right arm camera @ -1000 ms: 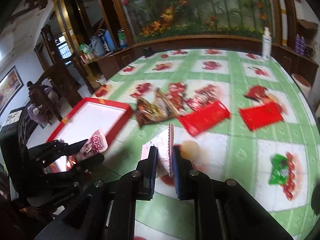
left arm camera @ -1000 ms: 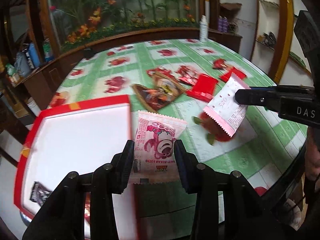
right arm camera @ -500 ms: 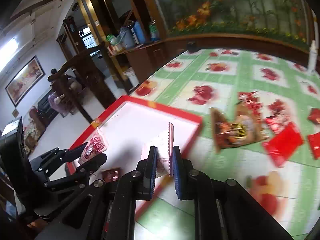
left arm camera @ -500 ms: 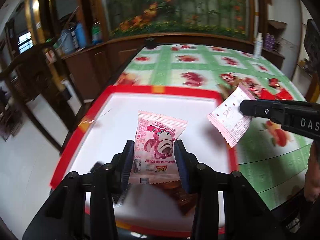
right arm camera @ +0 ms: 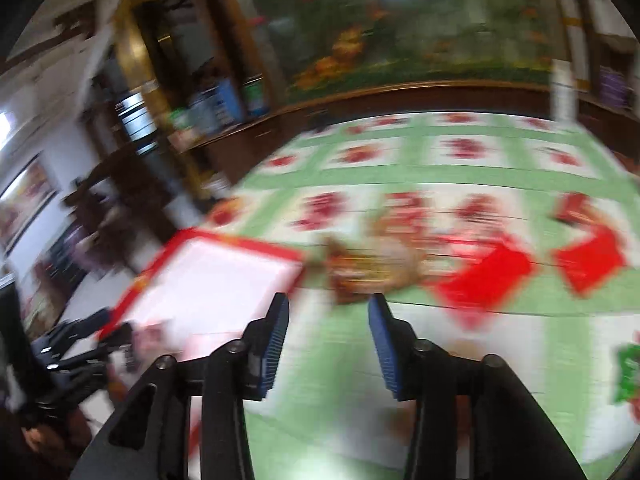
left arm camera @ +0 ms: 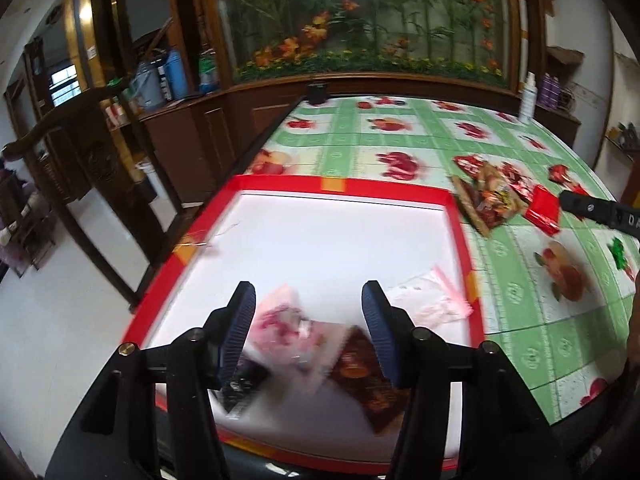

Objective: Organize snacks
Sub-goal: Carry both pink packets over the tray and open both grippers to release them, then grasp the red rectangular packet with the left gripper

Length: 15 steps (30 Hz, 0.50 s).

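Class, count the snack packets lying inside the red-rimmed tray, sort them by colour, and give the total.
pink packet: 1
white packet with pink edge: 1
brown packet: 1
black packet: 1
Total in the tray: 4

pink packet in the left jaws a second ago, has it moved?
Yes. The pink packet has left the left gripper, whose jaws are opening, and lies blurred below them in the red tray near its near edge.
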Available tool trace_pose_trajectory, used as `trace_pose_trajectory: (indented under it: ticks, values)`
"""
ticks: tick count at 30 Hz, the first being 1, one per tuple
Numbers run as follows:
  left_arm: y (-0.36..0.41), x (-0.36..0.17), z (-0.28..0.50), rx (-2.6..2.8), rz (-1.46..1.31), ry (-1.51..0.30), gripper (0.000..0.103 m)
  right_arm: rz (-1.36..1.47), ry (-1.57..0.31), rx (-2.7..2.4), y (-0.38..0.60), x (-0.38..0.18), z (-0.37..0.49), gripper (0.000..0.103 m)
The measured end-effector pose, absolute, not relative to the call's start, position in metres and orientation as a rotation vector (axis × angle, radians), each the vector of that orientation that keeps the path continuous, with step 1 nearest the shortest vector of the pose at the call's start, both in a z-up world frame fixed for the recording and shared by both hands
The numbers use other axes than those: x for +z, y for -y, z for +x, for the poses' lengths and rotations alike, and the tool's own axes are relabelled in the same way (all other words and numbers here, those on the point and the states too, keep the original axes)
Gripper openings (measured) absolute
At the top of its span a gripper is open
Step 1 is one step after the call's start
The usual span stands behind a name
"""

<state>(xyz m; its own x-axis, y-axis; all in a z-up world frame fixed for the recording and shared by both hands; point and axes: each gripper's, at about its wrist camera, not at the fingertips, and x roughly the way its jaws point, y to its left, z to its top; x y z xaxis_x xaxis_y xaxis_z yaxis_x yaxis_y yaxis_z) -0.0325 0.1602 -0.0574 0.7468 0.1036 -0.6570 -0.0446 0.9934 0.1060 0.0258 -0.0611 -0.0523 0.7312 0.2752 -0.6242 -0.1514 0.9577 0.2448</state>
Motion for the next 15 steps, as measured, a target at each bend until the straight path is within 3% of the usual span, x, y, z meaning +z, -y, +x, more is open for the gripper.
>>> trace_pose_trajectory:
  ticks: [6,10,15]
  values:
    - [-0.120,-0.056,-0.030,-0.004,0.143,-0.732,0.054,0.259,-0.688,0.010,0.168,-0.060,-0.005,0.046]
    - [-0.081,-0.050,-0.026,-0.092,0.194,-0.729,0.054,0.317,-0.673,-0.118,0.230,-0.065,-0.028,0.057]
    - [-0.027,-0.044,-0.017,-0.192,0.267,-0.712,0.070,0.449,-0.659,-0.146,0.276,-0.078,-0.048,0.060]
